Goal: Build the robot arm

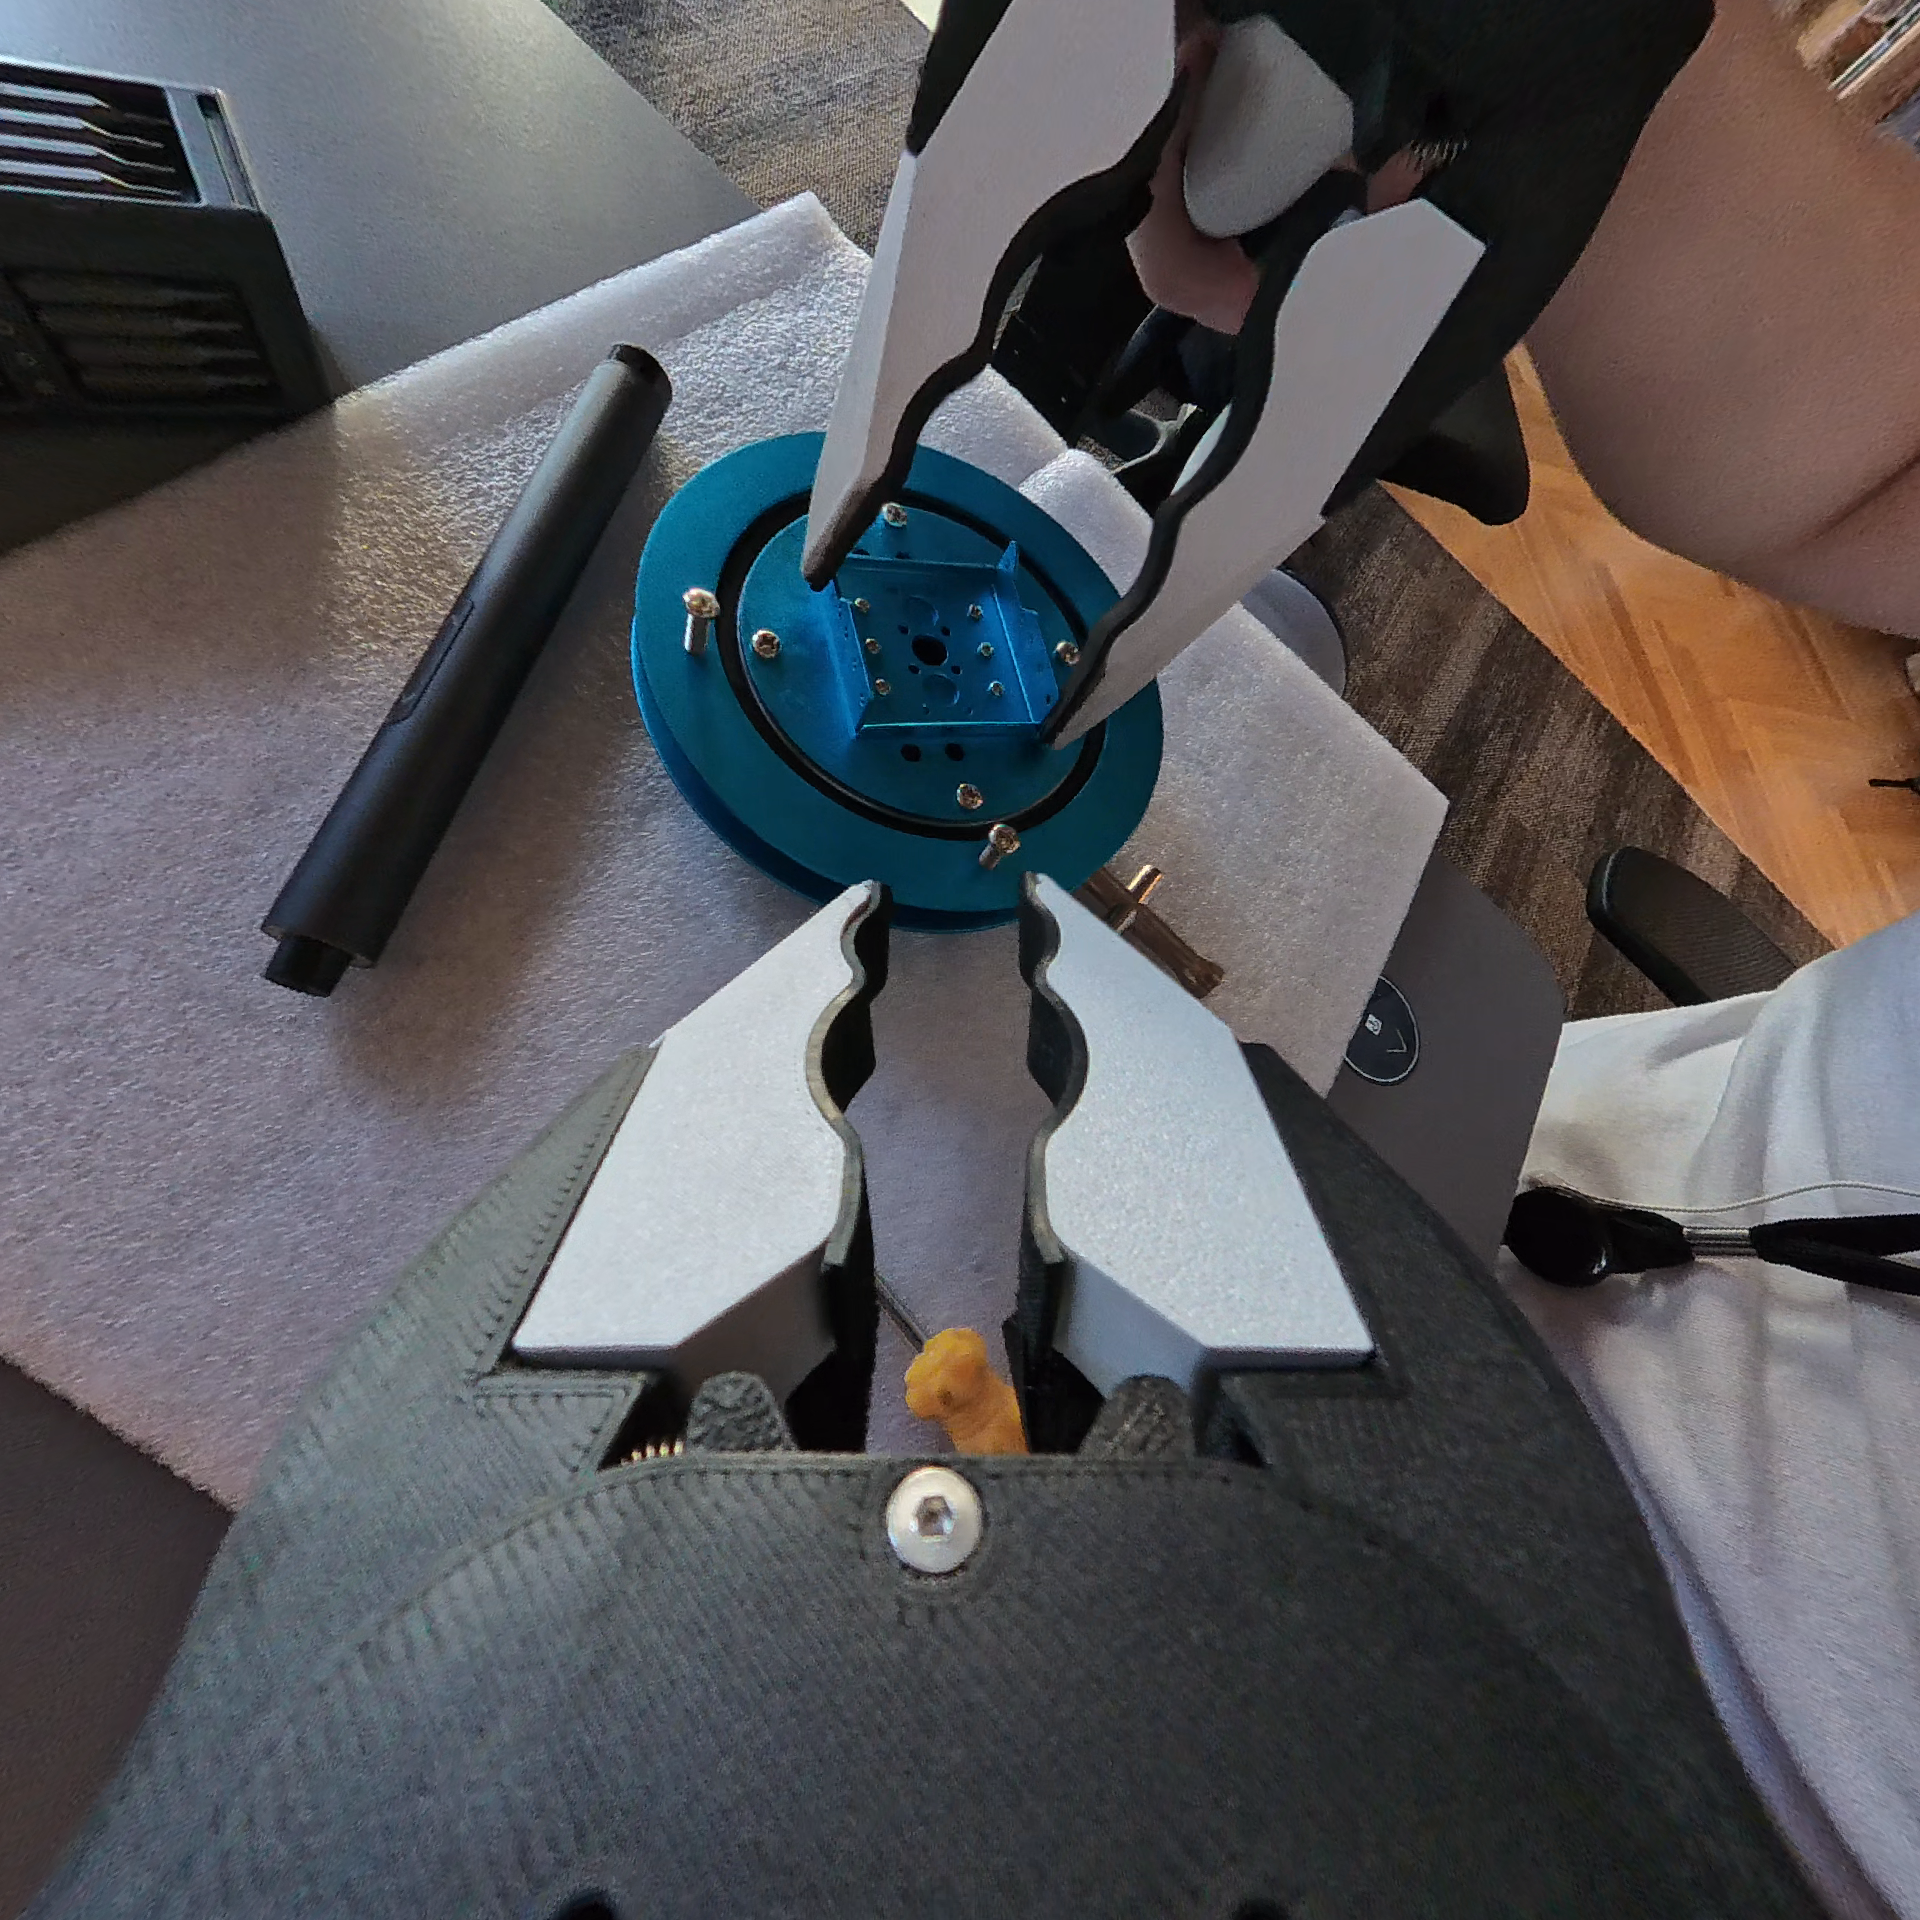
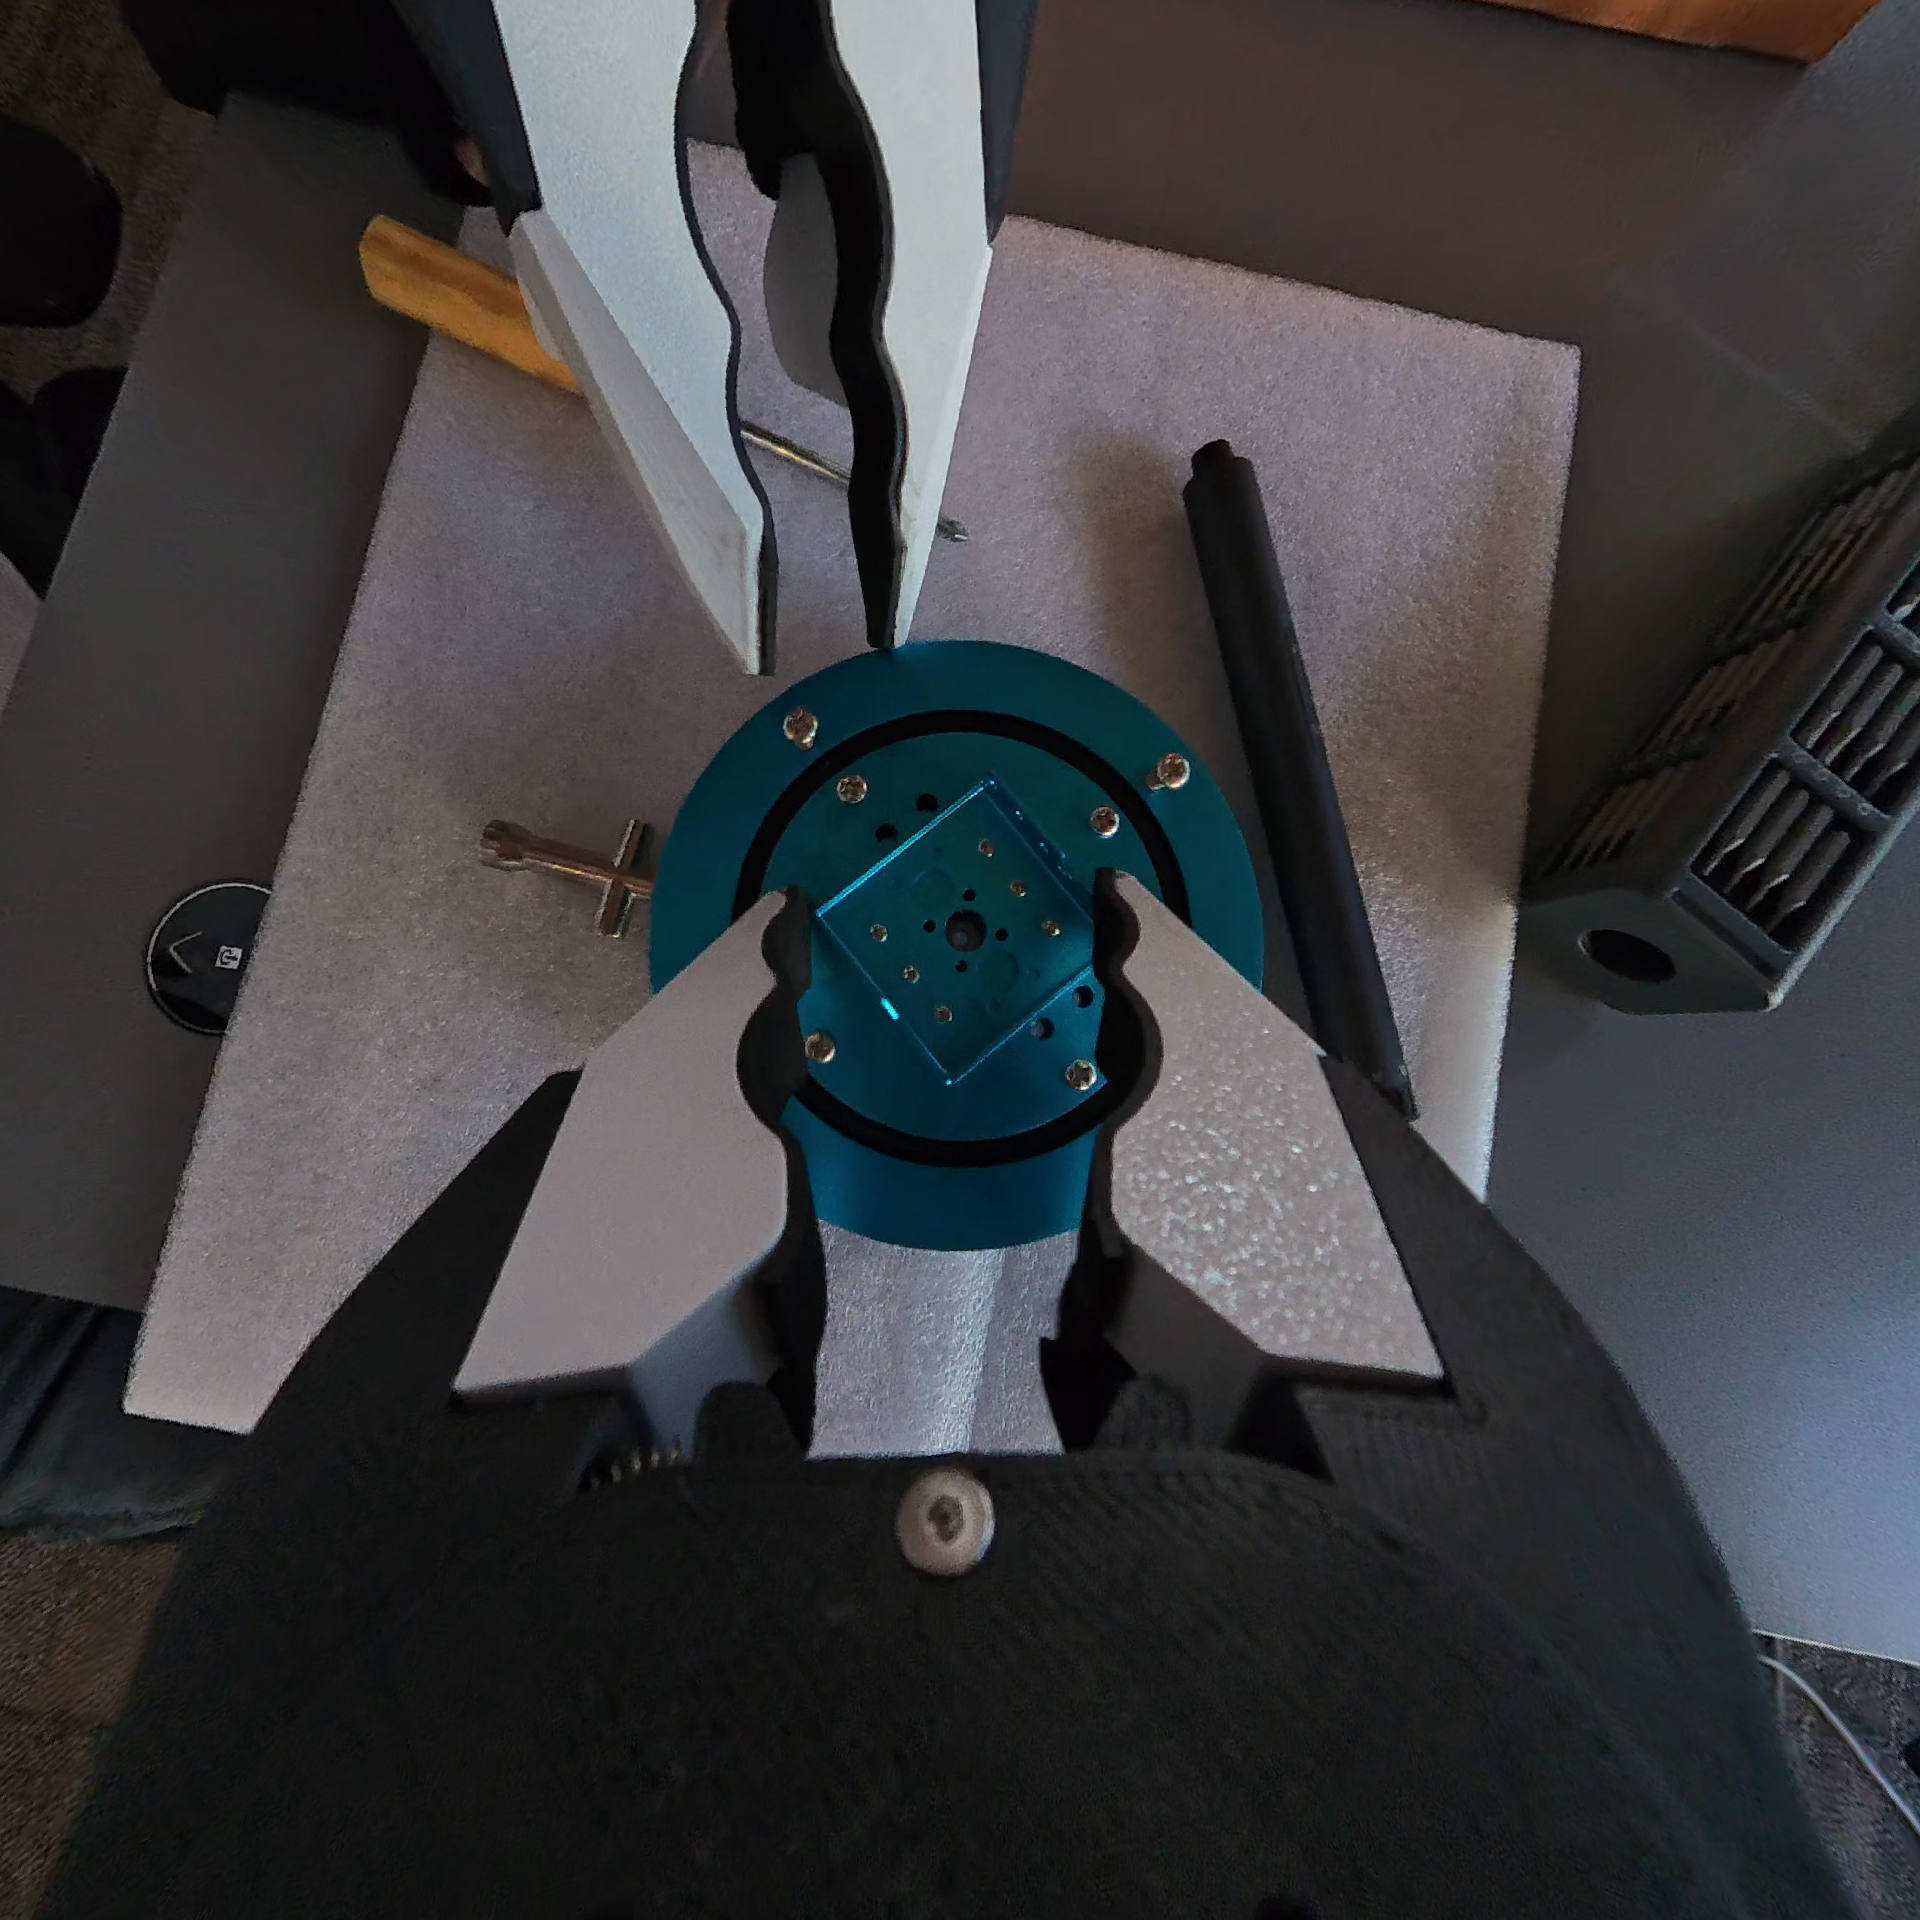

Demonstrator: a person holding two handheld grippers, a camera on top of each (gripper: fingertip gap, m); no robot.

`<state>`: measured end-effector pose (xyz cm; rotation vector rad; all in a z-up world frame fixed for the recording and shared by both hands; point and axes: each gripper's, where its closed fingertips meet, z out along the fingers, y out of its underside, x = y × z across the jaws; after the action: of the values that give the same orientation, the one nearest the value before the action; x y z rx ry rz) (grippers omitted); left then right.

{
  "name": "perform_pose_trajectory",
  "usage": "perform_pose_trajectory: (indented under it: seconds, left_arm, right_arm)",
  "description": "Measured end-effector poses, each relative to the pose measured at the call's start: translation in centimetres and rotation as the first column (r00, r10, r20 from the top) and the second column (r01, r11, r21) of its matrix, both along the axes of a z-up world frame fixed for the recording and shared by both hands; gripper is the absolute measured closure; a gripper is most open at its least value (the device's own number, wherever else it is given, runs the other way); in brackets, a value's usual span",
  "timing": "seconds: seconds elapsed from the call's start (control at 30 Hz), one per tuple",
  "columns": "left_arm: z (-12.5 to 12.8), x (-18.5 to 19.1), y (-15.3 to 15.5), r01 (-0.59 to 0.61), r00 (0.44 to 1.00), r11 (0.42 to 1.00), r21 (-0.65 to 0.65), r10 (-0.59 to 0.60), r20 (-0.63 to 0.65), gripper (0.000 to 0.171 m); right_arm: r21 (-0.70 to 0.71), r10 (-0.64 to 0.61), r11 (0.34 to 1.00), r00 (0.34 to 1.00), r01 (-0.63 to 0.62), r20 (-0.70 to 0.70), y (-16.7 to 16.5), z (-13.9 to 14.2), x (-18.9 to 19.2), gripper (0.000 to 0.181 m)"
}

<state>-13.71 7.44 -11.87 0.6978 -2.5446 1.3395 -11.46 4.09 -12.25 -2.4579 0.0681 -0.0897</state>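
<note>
1. A grey desk (image 2: 1299, 135) fills the scene, a white foam mat (image 2: 1195, 416) spread across its middle.
2. Beyond the desk edge, dark patterned carpet (image 1: 1507, 665) meets warm wooden flooring (image 1: 1714, 644).
3. A black office chair (image 1: 1673, 925) stands beside the desk.
4. Bright light falls on the wooden flooring.

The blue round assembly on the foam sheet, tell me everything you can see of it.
The blue round assembly looks like anodised metal: a wide outer ring, a black ring inside it, then an inner disc carrying a square open bracket drilled with small holes. Silver screws sit around both rings, and two on the outer ring stand proud. It lies flat on the white foam sheet. The right tool straddles the bracket, its fingertips at opposite corners. The left tool hovers by the outer rim, holding nothing.
</note>
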Motion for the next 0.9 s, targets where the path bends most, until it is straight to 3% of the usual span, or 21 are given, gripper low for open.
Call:
perform_pose_trajectory:
  seconds: [0.1,0.2,0.3,0.4,0.63,0.77,0.9]
  left_arm:
    - [0.9,0.1,0.3,-0.018,1.000,0.999,-0.044,0.018,-0.006,0.146]
    - [2.4,1.8,2.0,-0.081,0.995,0.996,-0.043,0.083,0.057,0.146]
    - [3.1,4.9,2.9,-0.107,0.972,0.989,0.107,0.081,0.222,0.141]
    - [2.2,7.9,2.1,-0.080,0.942,0.949,0.304,-0.027,0.334,0.136]
    - [-1.9,9.2,1.0,0.091,0.941,0.821,0.564,-0.257,0.222,0.138]
    - [-3.6,9.5,1.9,0.093,0.938,0.755,0.649,-0.285,0.198,0.152]
    - [-3.8,9.2,2.0,0.119,0.963,0.757,0.642,-0.246,0.112,0.156]
  right_arm:
    - [0.054,-0.040,0.998,0.998,0.037,0.056,-0.5,0.9,0.5,0.112]
    - [0.293,-0.135,0.949,0.989,0.113,0.057,-1.7,4.3,0.5,0.119]
    - [0.436,-0.276,0.868,0.961,0.239,0.023,-4.4,5.9,1.3,0.126]
    - [0.516,-0.336,0.797,0.940,0.315,-0.055,-5.8,6.0,0.9,0.128]
    - [0.531,-0.400,0.758,0.913,0.379,-0.081,-8.1,4.8,-1.9,0.129]
    - [0.523,-0.418,0.742,0.899,0.419,-0.128,-9.0,3.8,-2.3,0.130]
    - [0.531,-0.443,0.701,0.874,0.476,-0.198,-8.5,3.9,-1.6,0.136]
